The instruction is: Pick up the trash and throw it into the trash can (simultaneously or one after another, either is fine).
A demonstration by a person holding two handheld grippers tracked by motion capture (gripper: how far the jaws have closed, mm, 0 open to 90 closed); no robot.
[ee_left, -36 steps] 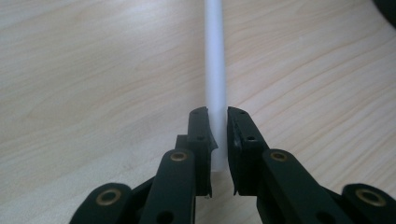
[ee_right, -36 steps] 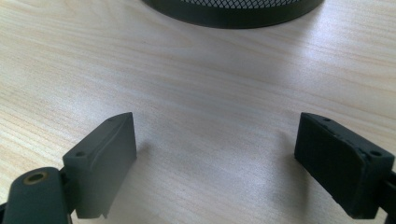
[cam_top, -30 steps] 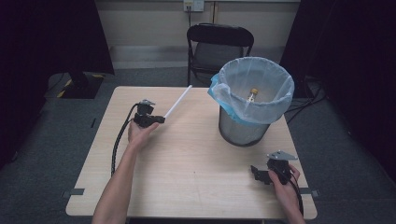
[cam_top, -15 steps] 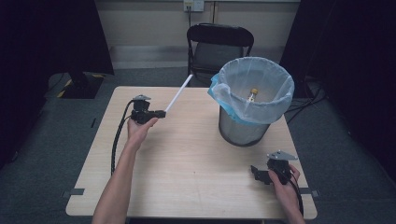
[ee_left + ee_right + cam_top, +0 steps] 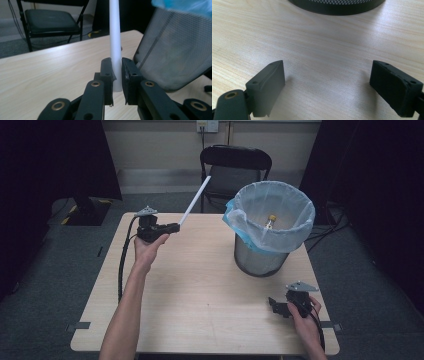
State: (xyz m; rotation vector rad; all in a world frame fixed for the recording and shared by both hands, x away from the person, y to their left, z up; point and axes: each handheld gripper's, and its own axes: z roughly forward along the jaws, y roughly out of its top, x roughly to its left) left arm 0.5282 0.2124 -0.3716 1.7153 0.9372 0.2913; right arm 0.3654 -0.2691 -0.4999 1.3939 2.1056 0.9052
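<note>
**K:** Left hand-held gripper (image 5: 172,226) status?

**M:** Clamped on the white tube (image 5: 195,200), near its lower end. In the left gripper view both pads press the tube (image 5: 115,45) from either side, and a short stub sticks out below them. No gap.

**K:** Tube attitude?

**M:** Tilted. In the high view it runs from the jaws up and to the right, with the free end over the far edge of the desk (image 5: 200,290), in front of the black folding chair (image 5: 235,167). Off the desk completely and touching nothing but the pads.

**K:** Relative to the bin?

**M:** Mesh bin (image 5: 262,257) with a blue liner bag (image 5: 270,212) sits on the right half of the desk. Tube is left of it, apart, no contact. A small yellowish item (image 5: 271,220) lies inside the liner; can't tell what it is. In the left gripper view the mesh wall (image 5: 172,50) is close on the right.

**K:** Left arm?

**M:** Forearm (image 5: 132,290) comes in from the bottom edge, hand wrapped around the gripper body, cable hanging down on the left side.

**K:** Right side?

**M:** Right hand-held gripper (image 5: 276,306) is at the near right corner, low over the desk, pointing left. Jaws wide apart, nothing between them: the right gripper view has bare wood (image 5: 324,62) in the gap and the bin's base rim (image 5: 337,7) at the top.
</note>
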